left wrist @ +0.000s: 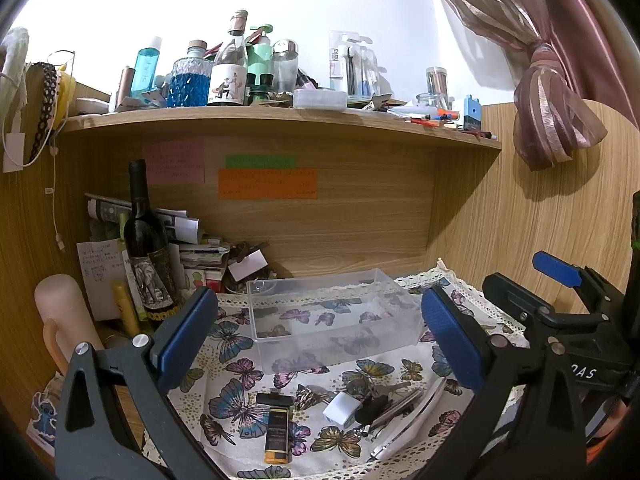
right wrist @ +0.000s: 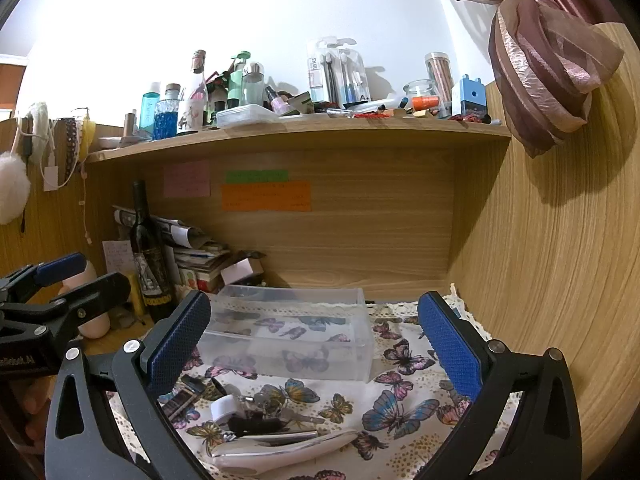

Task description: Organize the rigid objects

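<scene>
Both the left gripper [left wrist: 320, 344] and right gripper [right wrist: 316, 344] hang wide open, empty, before the bin [left wrist: 332, 312], likely ready to load clutter [left wrist: 352, 412]

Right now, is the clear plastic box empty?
Empty: through the clear plastic box only the butterfly cloth shows; the small items lie outside it.

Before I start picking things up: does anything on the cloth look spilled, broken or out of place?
Nothing spilled or visibly broken. The clear plastic box is empty, while the small items lie loose in a heap in front of it: a white charger plug, keys, a black and orange lighter and a long white device.
</scene>
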Demonstrator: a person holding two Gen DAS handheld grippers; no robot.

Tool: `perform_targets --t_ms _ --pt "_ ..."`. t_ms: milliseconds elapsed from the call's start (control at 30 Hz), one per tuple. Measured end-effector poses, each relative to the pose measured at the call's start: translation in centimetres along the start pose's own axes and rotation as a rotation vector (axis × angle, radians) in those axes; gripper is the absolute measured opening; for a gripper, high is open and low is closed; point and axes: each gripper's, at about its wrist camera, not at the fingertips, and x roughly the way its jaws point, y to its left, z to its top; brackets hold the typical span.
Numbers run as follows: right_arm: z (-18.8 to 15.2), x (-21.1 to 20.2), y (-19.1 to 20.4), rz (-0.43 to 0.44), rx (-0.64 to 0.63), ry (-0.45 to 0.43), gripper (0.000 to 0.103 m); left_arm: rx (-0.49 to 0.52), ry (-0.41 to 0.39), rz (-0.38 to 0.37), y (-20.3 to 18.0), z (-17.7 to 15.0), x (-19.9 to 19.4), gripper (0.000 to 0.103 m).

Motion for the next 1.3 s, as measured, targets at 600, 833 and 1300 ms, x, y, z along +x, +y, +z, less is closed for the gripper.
perform_targets --t_ms 600,833,1300 --pt "-0.1 0.0 -0.1 -0.004 0.0 0.004 0.103 -0.005 -0.007 -0.005 0.1 -0.2 0.1 0.103" --pt "0.0 0.1 -0.1 -0.001 0.007 0.009 0.103 -0.023 -0.002 -0.025 0.6 -0.3 0.0 0.103" --pt "-1.1 1.8 0.2 -0.002 -0.026 0.068 0.095 -0.007 0.027 0.024 2.1 -1.6 0.7 0.085"
